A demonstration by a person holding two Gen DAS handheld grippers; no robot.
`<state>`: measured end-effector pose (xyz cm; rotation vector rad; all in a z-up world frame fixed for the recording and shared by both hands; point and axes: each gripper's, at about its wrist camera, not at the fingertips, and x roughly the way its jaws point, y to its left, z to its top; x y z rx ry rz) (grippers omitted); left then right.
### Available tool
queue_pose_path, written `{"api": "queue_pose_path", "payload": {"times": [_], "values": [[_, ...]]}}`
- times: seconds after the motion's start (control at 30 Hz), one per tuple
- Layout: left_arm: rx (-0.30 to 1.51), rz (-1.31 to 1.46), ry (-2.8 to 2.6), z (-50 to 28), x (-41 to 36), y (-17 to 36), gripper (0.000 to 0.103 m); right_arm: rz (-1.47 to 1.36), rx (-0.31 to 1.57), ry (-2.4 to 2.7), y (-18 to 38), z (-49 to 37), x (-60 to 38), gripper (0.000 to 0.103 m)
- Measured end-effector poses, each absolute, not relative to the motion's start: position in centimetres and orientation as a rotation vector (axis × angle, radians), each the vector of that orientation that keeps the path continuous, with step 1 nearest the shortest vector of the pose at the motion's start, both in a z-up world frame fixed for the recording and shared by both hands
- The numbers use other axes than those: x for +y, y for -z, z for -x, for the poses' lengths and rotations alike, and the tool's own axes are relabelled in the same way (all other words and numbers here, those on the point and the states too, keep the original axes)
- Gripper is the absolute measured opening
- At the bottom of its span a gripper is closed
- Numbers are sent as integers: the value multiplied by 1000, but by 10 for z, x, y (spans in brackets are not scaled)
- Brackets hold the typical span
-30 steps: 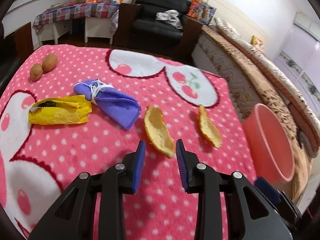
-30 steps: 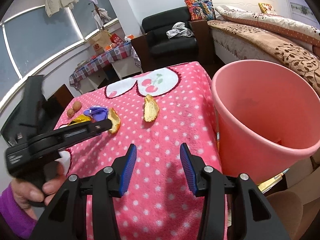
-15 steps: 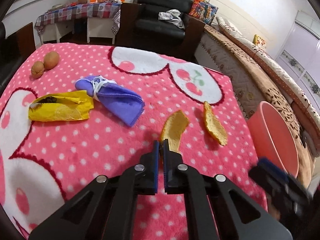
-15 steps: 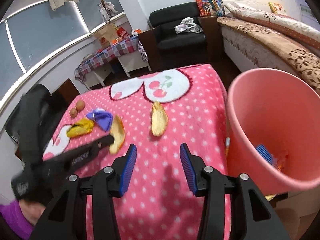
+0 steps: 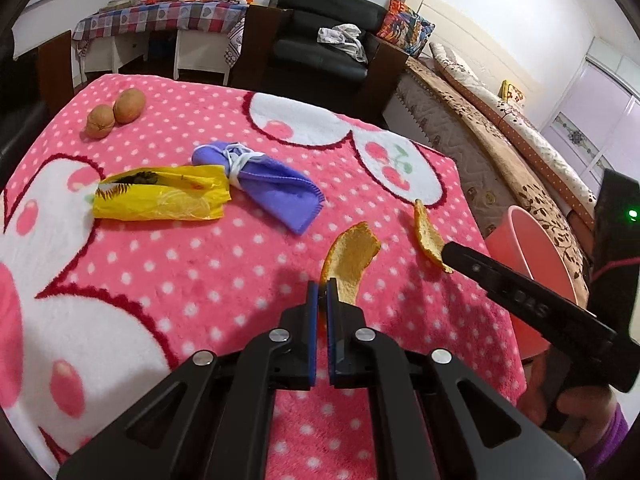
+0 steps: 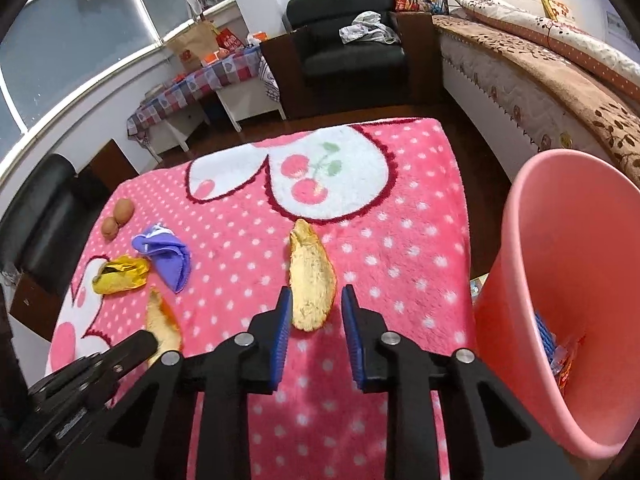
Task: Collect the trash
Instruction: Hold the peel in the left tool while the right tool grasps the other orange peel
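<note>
My left gripper (image 5: 320, 294) is shut on the near end of an orange peel (image 5: 352, 258) and holds it tilted up over the pink dotted blanket (image 5: 200, 280). That peel also shows in the right wrist view (image 6: 162, 326). My right gripper (image 6: 314, 310) is open, its fingers on either side of the near end of a second orange peel (image 6: 310, 280) that lies flat on the blanket; this peel also shows in the left wrist view (image 5: 428, 236). A pink bin (image 6: 560, 300) stands off the blanket's right edge with some wrappers inside.
A yellow wrapper (image 5: 160, 198), a purple cloth tied with white string (image 5: 260, 180) and two brown round fruits (image 5: 116, 114) lie on the far left of the blanket. A black armchair (image 6: 352, 48), a checked table and a bed stand beyond.
My left gripper closed on the first peel and lifted its end. My right gripper moved from beside the bin to the second peel, staying open.
</note>
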<state>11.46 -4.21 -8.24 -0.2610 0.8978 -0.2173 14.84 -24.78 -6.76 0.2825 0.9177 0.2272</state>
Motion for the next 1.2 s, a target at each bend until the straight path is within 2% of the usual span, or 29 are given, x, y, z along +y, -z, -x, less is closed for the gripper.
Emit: {"api": "queue_pose_path", "payload": {"times": [0.07,0.13,0.2,0.83,1.2], "values": [[897,263,222,-113,-40,82,3,-270,925,-221,71,-150,-244,17],[897,266,226,-112,-40,81,3,-264,934,-212,74,-151,-242,4],[892,265,229,-110,-40,79,3,-281,938,-215,74,-147,-244,3],[850,240,261,-91,-53,58,3,-360,880,-253,46,-74,-269,2],[852,220,287,-83,-66,56,3,-336,932,-265,58,-41,-277,2]]}}
